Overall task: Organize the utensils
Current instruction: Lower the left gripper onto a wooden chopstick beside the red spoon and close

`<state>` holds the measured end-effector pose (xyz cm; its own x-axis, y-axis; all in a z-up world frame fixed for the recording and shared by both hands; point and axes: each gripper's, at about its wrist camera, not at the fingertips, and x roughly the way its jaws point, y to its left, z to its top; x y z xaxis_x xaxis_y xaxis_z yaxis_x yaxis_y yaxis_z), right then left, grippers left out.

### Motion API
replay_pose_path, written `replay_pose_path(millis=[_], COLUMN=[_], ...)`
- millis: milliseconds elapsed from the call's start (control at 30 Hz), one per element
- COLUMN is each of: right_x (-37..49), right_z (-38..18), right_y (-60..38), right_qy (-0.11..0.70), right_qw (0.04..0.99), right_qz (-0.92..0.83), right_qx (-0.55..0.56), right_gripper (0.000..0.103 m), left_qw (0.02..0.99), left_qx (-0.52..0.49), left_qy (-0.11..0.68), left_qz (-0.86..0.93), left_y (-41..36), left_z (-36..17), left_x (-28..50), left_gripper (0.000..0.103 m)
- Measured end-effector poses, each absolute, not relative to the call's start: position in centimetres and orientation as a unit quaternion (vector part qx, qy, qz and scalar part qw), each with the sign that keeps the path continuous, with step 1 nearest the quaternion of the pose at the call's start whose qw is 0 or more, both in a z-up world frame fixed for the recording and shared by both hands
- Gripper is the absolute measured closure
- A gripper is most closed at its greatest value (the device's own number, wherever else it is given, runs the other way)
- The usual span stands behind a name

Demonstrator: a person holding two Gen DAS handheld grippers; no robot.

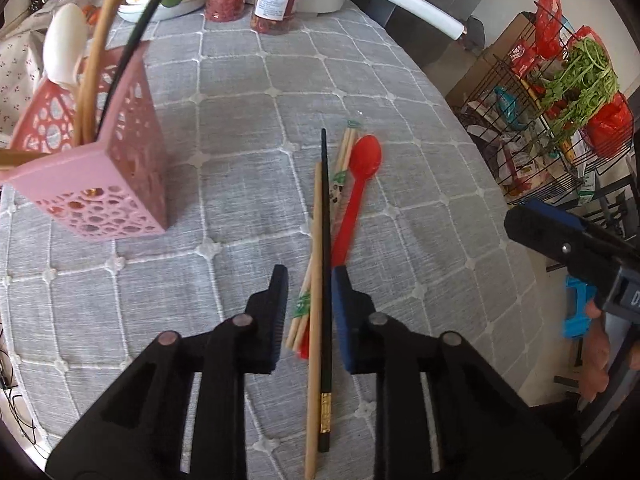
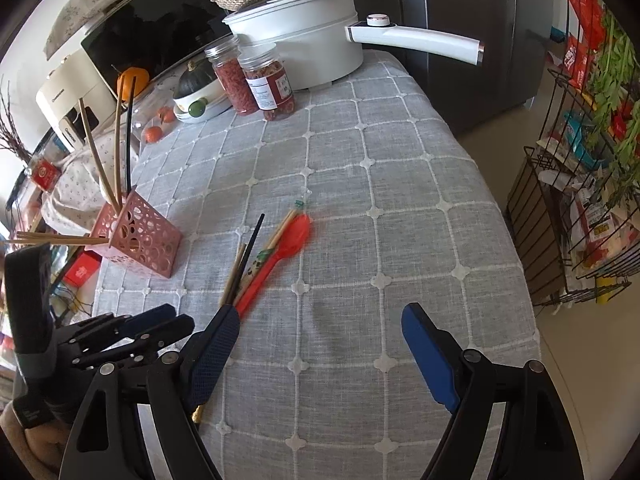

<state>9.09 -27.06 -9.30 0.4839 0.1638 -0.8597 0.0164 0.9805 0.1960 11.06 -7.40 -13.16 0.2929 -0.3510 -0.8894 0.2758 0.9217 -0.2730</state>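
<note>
1. Left gripper (image 1: 310, 316): the fingers (image 1: 276, 312) are narrowed around the loose pile at lower centre of its view but not yet pressing; a gap shows on the left side, and the right finger looks to be touching the black chopstick (image 1: 326, 280). Nothing is gripped.
2. Pile on the desk (image 1: 240, 120): black chopstick, tan chopstick (image 1: 316, 280), a wrapped pair of chopsticks (image 1: 346, 152) and a red spoon (image 1: 362, 176), lying side by side and overlapping.
3. Pink holder (image 1: 120, 184), left of frame, already has chopsticks and a white spoon (image 1: 64, 48) standing in it.
4. Right gripper (image 2: 320, 352): fingers spread wide, empty, over bare cloth.
5. Risk: closing here may pinch several pieces at once; the uneven bundle could slip or scatter when lifted.
</note>
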Motion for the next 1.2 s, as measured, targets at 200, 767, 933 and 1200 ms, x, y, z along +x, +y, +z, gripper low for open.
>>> replay_pose_path(millis=[200,767,933,1200], right_x=[9.0,9.3,9.3,9.7], right_z=[-9.1,-9.5,-9.7,-10.3], right_y=[-28.2,-29.4,-29.4,-29.3], right_qy=[0.506,0.513,0.516,0.526], right_qw=[0.855,0.848,0.847,0.839], right_qz=[0.036,0.020,0.019,0.013], right_qx=[0.104,0.131,0.126,0.137], right_gripper=[0.019,0.019,0.019,0.019], left_qw=[0.794,0.789,0.795,0.821], left_qx=[-0.028,-0.022,-0.025,-0.031], left_qy=[0.578,0.593,0.586,0.547], left_qz=[-0.183,-0.160,-0.152,-0.162], left_y=[-8.4,-9.1,-8.6,-6.5], left_z=[-14.4,-15.3,-14.7,-11.5], left_x=[12.1,13.1,12.9,11.4], left_gripper=[0.092,0.096,0.096,0.096])
